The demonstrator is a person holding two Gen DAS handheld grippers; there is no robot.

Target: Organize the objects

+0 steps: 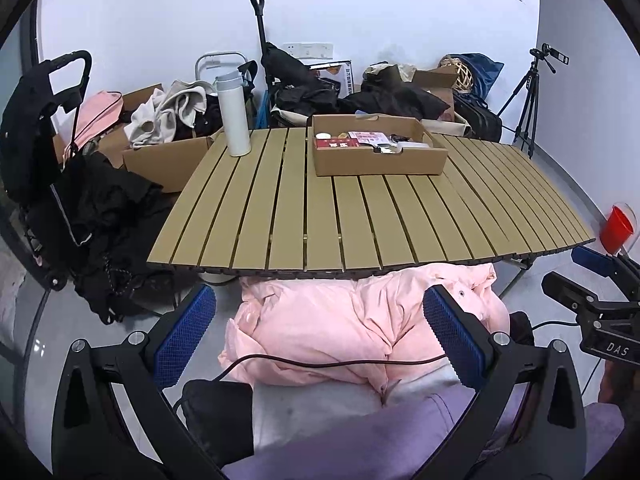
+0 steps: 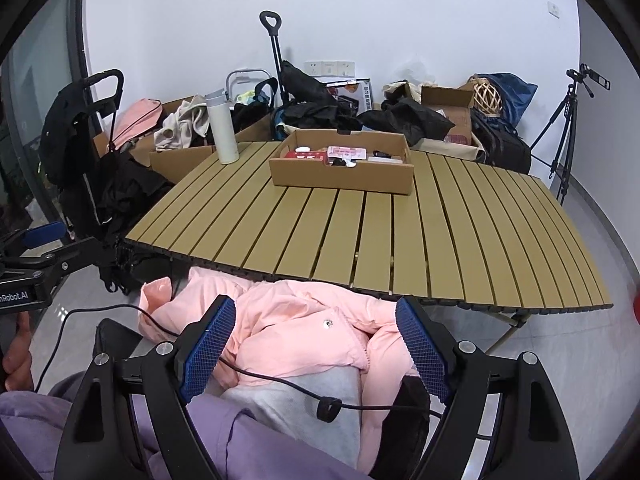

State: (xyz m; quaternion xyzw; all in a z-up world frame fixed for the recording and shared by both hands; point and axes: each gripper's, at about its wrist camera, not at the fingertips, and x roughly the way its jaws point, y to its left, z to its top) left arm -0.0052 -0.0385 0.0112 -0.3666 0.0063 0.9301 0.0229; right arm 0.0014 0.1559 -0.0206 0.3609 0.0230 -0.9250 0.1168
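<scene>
I have both grippers hanging over my lap, pointed down toward the near edge of the slatted tabletop (image 1: 360, 216); the left gripper (image 1: 320, 340) has its blue pads spread wide with nothing between them, and the right gripper (image 2: 316, 344) stands just as wide and empty; under both lies a crumpled pink jacket (image 1: 340, 328), bunched against the tabletop's near edge, with a thin black cable (image 1: 320, 362) draped across it. On the tabletop, toward the far side, sits a shallow cardboard box (image 1: 380, 160) holding small packets and a red carton; I cannot make out its contents more closely; a white thermos bottle (image 1: 233, 114) stands upright at the far left corner, well apart from the box. Behind the tabletop I see open cartons heaped with clothes, black bags and a woven rattan ball (image 2: 487, 97); a camera tripod (image 1: 530, 100) stands by the right wall; a red cup (image 1: 618, 226) shows at the right edge of the left view.
</scene>
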